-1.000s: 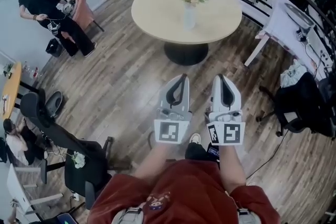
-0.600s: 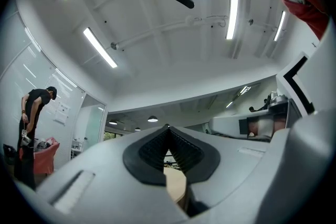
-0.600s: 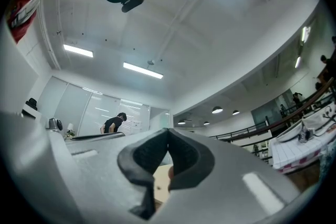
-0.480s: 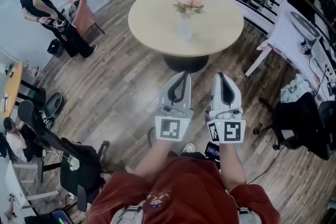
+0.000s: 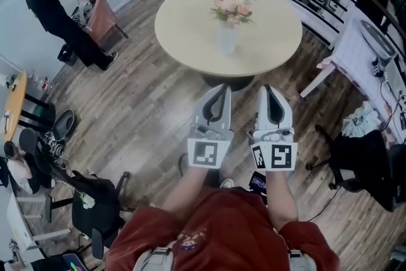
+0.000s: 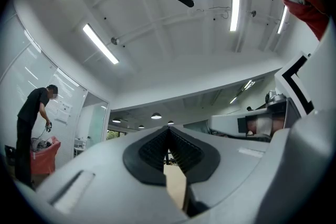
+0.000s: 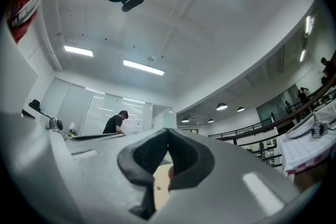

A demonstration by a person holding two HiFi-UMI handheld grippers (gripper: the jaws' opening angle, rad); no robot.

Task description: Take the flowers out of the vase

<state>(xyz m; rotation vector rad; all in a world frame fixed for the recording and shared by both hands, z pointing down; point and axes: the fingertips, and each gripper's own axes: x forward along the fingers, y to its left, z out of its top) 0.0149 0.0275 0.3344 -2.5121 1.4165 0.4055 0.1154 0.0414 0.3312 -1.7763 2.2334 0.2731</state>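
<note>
Pink flowers (image 5: 232, 8) fill a pale vase (image 5: 227, 39); left tongs (image 5: 221, 89), right tongs (image 5: 267, 90) closed, empty.

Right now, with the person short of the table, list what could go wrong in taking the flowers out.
1. Both the left gripper and right gripper are shut; arriving like that could knock the vase over.
2. Pulling the pink flowers without steadying the slim vase might tip it.

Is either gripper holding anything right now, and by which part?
Nothing is held: left gripper and right gripper are shut, empty; flowers sit in the vase.
</note>
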